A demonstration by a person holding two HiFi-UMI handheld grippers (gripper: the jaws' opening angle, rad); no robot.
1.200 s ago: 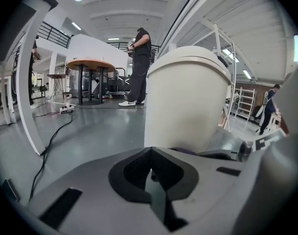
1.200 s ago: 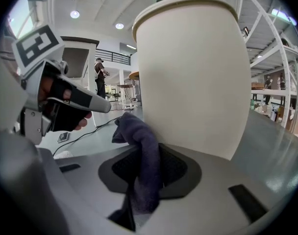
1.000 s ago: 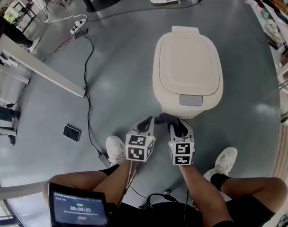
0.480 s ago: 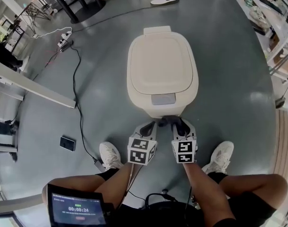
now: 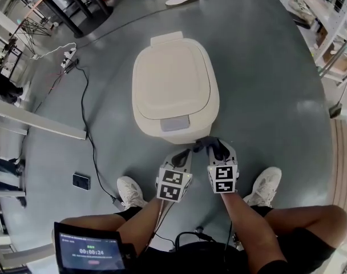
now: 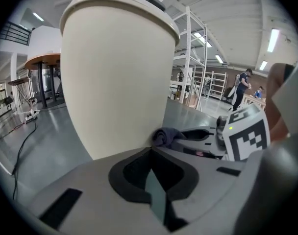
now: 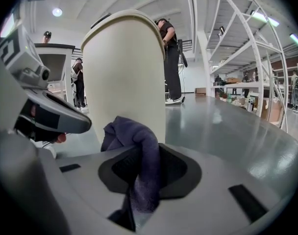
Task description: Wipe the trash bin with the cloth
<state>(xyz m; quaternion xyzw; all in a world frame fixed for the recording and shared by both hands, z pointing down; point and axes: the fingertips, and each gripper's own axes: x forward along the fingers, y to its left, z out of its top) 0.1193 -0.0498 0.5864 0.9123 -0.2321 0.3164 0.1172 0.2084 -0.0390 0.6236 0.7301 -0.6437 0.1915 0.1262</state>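
Head view, looking steeply down: a cream trash bin (image 5: pixel 174 90) stands on a grey floor (image 5: pixel 265 84). To the bin's right the floor is open as far as the shelving (image 5: pixel 333 16) at the edge. To its left a black cable (image 5: pixel 87 124) snakes along, a phone (image 5: pixel 81 181) lies further out, and the pale edge of a worktop (image 5: pixel 36 121) cuts in. The person's two white shoes (image 5: pixel 129 192) sit in front of the bin, close to its base.

The bin has a rounded oval lid, shut, with a grey tab at its front edge. Its smooth walls taper toward the floor.

Both claws are at the bin's lower front wall, side by side. The right claw (image 5: pixel 212 146) is clamped on a dark purple cloth (image 7: pixel 139 151), whose bunched end lies against the wall. The left claw (image 6: pixel 150 153) is closed to a narrow slit and holds nothing.

Compared with half a second ago, the bin sits further left and higher in the head view, while the claws have stayed at its front base.
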